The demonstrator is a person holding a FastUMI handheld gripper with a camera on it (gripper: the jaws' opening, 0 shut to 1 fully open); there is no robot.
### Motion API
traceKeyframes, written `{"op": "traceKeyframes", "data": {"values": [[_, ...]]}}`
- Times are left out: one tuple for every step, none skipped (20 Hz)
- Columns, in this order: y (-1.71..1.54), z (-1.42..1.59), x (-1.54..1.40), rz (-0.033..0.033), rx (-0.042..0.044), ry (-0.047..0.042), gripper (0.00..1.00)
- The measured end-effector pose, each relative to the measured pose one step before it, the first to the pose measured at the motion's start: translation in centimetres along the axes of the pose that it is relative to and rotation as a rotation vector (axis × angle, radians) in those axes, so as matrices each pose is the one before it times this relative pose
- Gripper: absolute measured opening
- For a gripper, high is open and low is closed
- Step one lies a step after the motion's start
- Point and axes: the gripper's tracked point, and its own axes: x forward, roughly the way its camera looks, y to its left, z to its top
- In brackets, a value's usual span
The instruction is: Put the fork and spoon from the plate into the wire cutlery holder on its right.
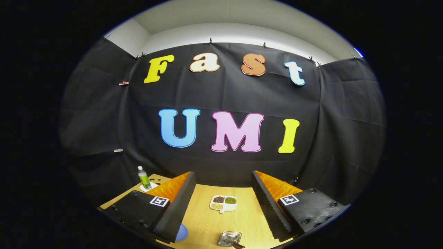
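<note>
The tongs (221, 207) were held wide apart above the desk (207, 221), with a small snack tray (223, 203) seen between them.

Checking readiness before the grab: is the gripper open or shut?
Open: the gripper fingers stand wide apart, with bare table and a divided dish between them.

Even overhead light from a bright ceiling strip, dim black cloth beyond the fingers, warm table (221, 221) sharply focused between them, strong fisheye bending at edges, little glare.
</note>
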Motion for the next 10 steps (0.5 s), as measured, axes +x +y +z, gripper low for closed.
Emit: {"op": "traceKeyframes", "data": {"values": [[0.093, 0.035, 0.176, 0.00155, -0.0064, 0.00067, 0.99], [0.14, 0.083, 0.188, 0.00288, -0.00352, -0.00011, 1.0], [0.144, 0.11, 0.093, 0.00324, 0.00075, -0.00145, 1.0], [0.149, 0.018, 0.033, 0.00313, 0.00079, -0.00077, 1.0], [0.002, -0.019, 0.096, 0.00037, -0.00047, 0.00096, 1.0], [0.029, -0.073, -0.036, 0.0022, -0.00036, -0.00073, 0.99], [0.032, -0.015, -0.023, 0.00167, -0.00171, -0.00014, 0.99], [-0.182, -0.039, -0.082, -0.007, -0.00439, -0.00163, 0.98], [-0.149, -0.049, -0.103, -0.00186, -0.00211, 0.00158, 0.98], [0.029, 0.062, -0.108, 0.0012, 0.00114, -0.00172, 0.98]]}}
